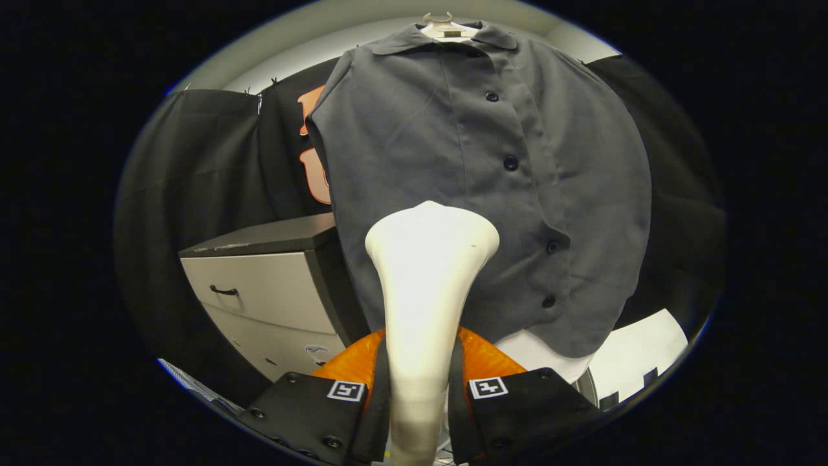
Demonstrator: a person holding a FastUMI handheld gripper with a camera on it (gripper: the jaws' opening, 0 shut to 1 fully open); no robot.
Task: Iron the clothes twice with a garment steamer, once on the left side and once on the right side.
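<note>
A dark grey button-up shirt (479,175) hangs on a hanger (446,26) straight ahead, its button placket running down the middle. My gripper (419,388) is shut on the white garment steamer (427,272), both fingers pressing its neck. The steamer's wide head rises beyond the fingertips and stands in front of the shirt's lower left half, close to the fabric; whether it touches the cloth I cannot tell. An orange part of the steamer (482,359) shows behind the fingers.
A grey drawer cabinet (265,291) with a dark top stands left of the shirt, below its hem level. A white surface (640,356) lies under the shirt's right side. Black cloth walls close the booth behind.
</note>
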